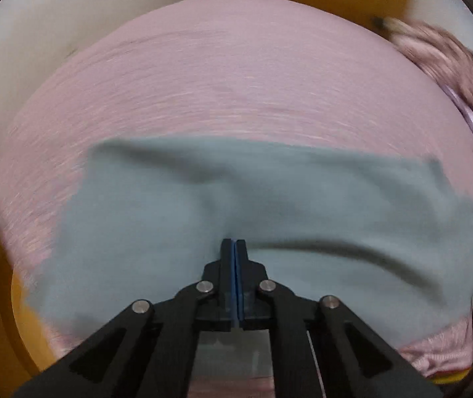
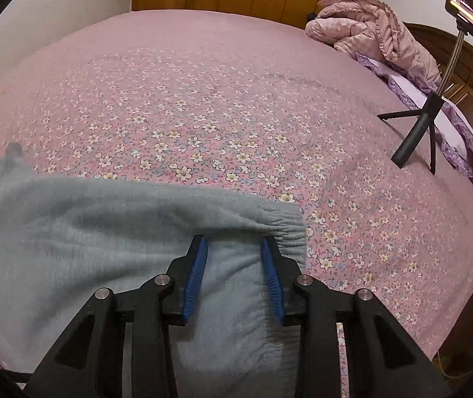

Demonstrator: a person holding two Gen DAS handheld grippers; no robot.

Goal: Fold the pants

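**Grey-blue pants spread on the pink bed, both grippers over the fabric**

Pink floral bedspread [image 2: 223, 99] fills pretty much everything beyond the jaws, with wooden panelling behind it. The pants [image 2: 70, 232] lie flat right under and ahead of both sets of jaws. Far off to the right of the right jaws there's a bunched pink quilt [image 2: 372, 30] and a phone tripod [image 2: 425, 126].

Right gripper [image 2: 234, 248] has its jaws partly apart, the gathered waistband between the blue pads; can't tell whether they actually press it.

Left gripper [image 1: 235, 248] is closed tight, pads together, tips down at the fabric; can't tell if any cloth is pinched. That view is blurry.
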